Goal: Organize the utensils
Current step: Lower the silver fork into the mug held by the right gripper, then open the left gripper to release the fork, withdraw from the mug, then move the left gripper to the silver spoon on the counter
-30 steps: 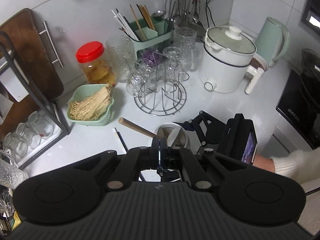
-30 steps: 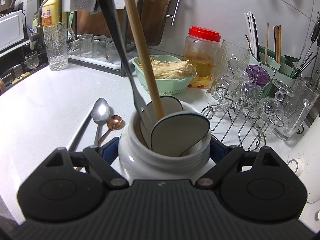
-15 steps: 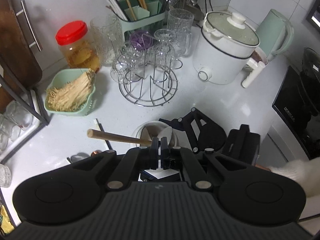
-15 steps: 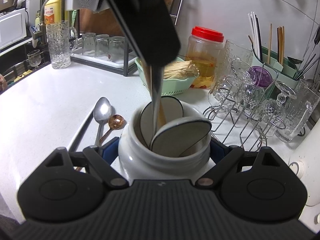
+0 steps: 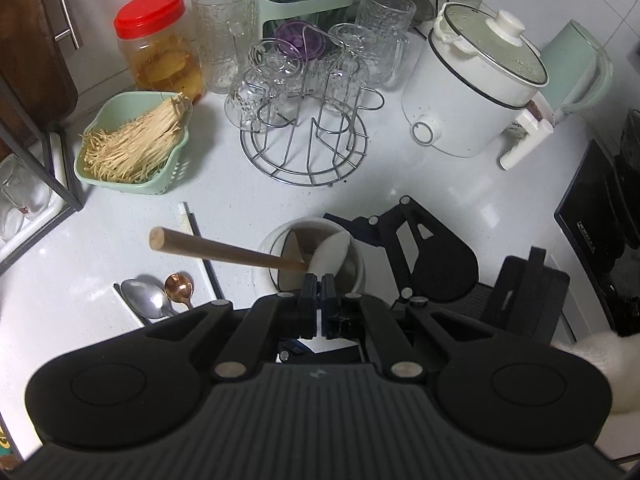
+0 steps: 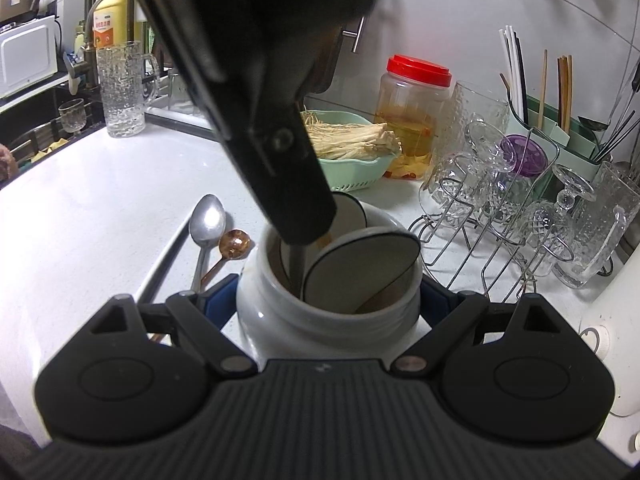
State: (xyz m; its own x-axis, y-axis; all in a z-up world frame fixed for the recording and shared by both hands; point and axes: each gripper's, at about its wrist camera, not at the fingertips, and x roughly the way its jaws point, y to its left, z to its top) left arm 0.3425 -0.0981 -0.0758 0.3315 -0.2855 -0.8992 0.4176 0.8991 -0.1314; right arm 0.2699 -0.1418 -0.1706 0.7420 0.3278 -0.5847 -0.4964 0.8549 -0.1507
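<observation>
Steel spoon (image 6: 206, 222) and a copper spoon (image 6: 234, 243) lie on the counter (image 6: 100, 200) left of your white jar (image 6: 320, 320). Your left tongs (image 5: 319, 298) are pinched tight on a grey handle (image 6: 297, 266) dipping into the jar, beside a wooden handle (image 5: 224, 250). Your right tongs (image 6: 328, 300) clasp the jar's sides, half open. Glasses fill a wire rack (image 6: 496, 216) far right.

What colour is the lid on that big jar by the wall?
Red. The jar lid shows best in the left wrist view, behind the green basket.
</observation>
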